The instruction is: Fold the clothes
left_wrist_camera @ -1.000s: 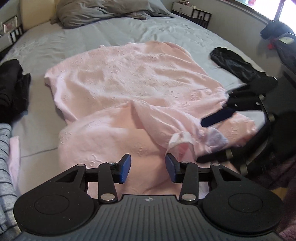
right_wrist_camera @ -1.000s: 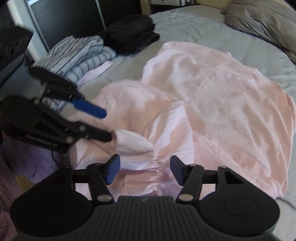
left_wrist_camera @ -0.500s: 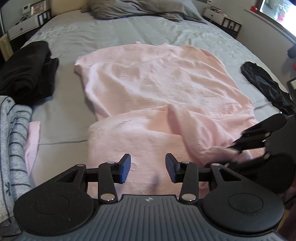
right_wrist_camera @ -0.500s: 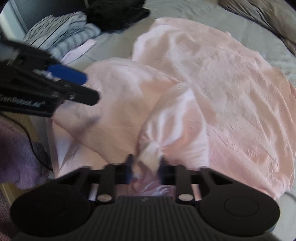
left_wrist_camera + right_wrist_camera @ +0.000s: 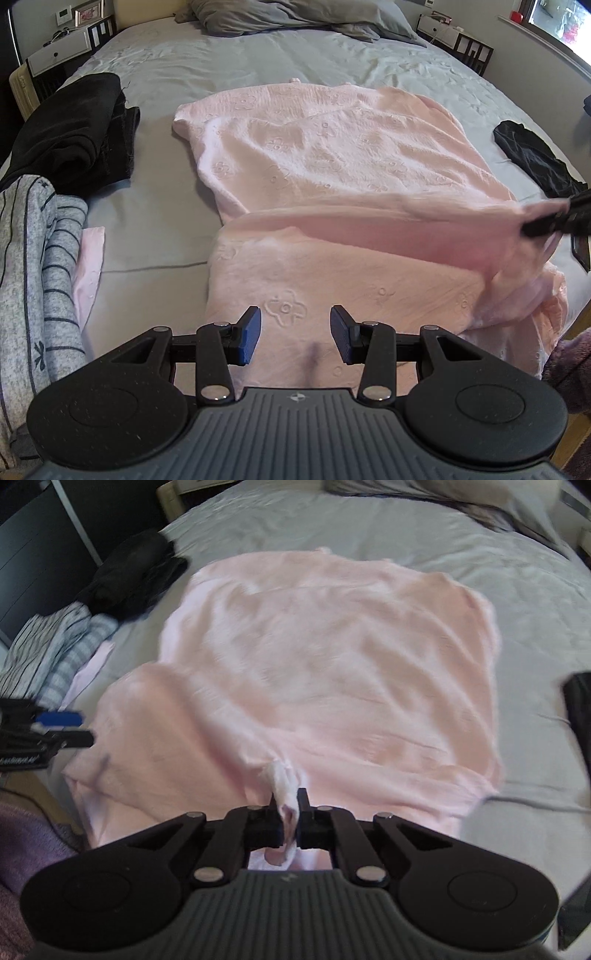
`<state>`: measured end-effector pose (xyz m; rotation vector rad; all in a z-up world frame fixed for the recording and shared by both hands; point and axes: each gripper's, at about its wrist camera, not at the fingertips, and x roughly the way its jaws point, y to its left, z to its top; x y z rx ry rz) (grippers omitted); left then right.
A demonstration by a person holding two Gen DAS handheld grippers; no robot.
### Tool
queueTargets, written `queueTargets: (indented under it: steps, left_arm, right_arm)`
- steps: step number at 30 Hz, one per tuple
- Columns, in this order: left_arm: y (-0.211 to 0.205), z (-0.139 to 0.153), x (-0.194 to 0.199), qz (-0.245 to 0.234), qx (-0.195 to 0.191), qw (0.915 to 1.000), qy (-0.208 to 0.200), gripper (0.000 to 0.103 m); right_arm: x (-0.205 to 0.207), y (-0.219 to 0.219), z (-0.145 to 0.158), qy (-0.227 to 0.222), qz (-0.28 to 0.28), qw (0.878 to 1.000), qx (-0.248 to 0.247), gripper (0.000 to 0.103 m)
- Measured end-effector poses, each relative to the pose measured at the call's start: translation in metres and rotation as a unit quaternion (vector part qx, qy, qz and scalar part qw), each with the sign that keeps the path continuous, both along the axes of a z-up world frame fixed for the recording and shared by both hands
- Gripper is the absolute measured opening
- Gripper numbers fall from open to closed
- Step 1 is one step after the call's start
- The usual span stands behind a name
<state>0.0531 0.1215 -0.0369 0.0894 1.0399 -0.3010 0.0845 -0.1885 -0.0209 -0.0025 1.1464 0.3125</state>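
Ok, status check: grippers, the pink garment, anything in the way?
Left gripper open, empty, above the folded near edge. Right gripper shut on the sleeve cuff of the pink garment, sleeve pulled taut. Black garment lies clear, right.

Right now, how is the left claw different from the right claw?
The left claw is open, its blue pads apart with nothing between them; the right claw is shut, pinching the cuff of the pink top's sleeve. The left claw hovers over a flat folded part of the top; the right claw pulls its sleeve taut, off to the right. Both are black two-finger claws over the same pink top on the bed.
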Motion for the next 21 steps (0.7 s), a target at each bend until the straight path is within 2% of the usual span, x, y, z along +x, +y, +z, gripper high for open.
queueTargets:
  steps: [4, 6, 8, 11, 12, 15, 18, 21]
  left_arm:
    - [-0.003, -0.002, -0.001, -0.007, 0.007, 0.9999, 0.003, 0.04]
    - [-0.006, -0.002, -0.002, -0.013, 0.009, 0.9999, 0.002, 0.04]
    - [-0.008, 0.0, -0.003, -0.018, 0.011, 0.9998, 0.0, 0.04]
    - [-0.007, 0.001, -0.003, -0.016, 0.014, 0.9998, -0.003, 0.04]
    - [-0.006, 0.001, -0.004, -0.014, 0.015, 0.9998, -0.003, 0.04]
    - [-0.003, -0.002, -0.004, -0.009, 0.017, 0.9998, -0.001, 0.04]
    - [-0.001, -0.002, -0.005, -0.009, 0.019, 0.9998, 0.0, 0.04]
    - [-0.002, -0.001, -0.007, -0.01, 0.019, 0.9998, -0.001, 0.041]
  right_arm:
    - [0.012, -0.032, -0.006, 0.006, -0.048, 0.999, 0.0, 0.007]
    - [0.019, -0.037, -0.012, 0.014, -0.053, 0.999, -0.001, 0.007]
    - [0.023, -0.04, -0.018, 0.018, -0.061, 0.998, -0.008, 0.014]
    - [0.021, -0.049, -0.016, -0.004, -0.087, 0.995, -0.039, 0.06]
    - [0.019, -0.053, -0.013, -0.015, -0.091, 0.995, -0.049, 0.06]
    - [0.013, -0.069, -0.003, -0.026, -0.112, 0.993, -0.03, 0.06]
    - [0.003, -0.076, 0.004, -0.024, -0.124, 0.992, 0.016, 0.06]
    - [-0.007, -0.067, 0.008, -0.024, -0.109, 0.992, 0.056, 0.063]
